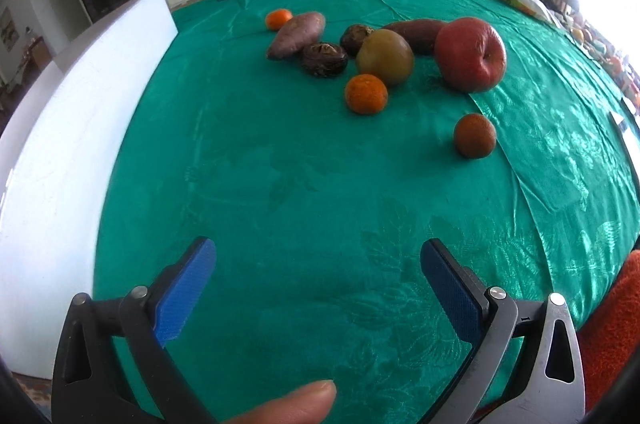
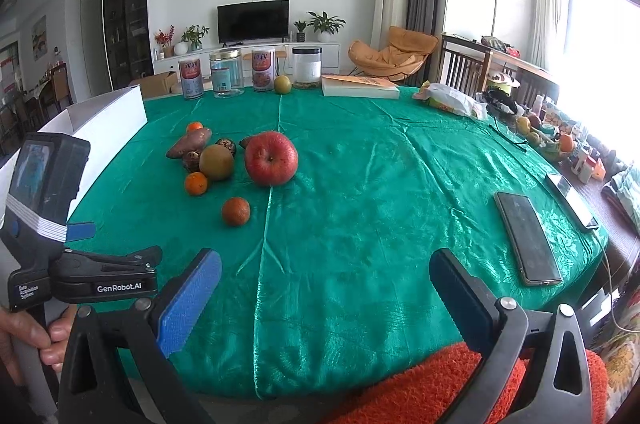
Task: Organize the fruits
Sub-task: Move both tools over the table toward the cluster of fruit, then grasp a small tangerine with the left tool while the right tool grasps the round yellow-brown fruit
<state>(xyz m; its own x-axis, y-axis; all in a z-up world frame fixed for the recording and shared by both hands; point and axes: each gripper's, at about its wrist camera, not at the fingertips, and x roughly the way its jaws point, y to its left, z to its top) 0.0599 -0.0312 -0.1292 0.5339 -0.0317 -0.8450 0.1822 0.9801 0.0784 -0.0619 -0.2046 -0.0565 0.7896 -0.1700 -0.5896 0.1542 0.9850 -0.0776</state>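
Here a green cloth (image 2: 360, 183) covers the bench, fruits clustered around the apple (image 2: 271, 158): a pear (image 2: 216, 162) just left, oranges (image 2: 236, 211) nearer. Phones (image 2: 528, 238) lie well right; jars (image 2: 227, 73) and a TV (image 2: 253, 21) beyond. Left fingers (image 1: 188, 288) and right fingers (image 2: 192, 300) gape, holding nothing.

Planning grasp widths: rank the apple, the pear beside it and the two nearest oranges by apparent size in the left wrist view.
1. apple
2. pear
3. Near orange and middle orange: look alike, and their nearness differs, so unranked.
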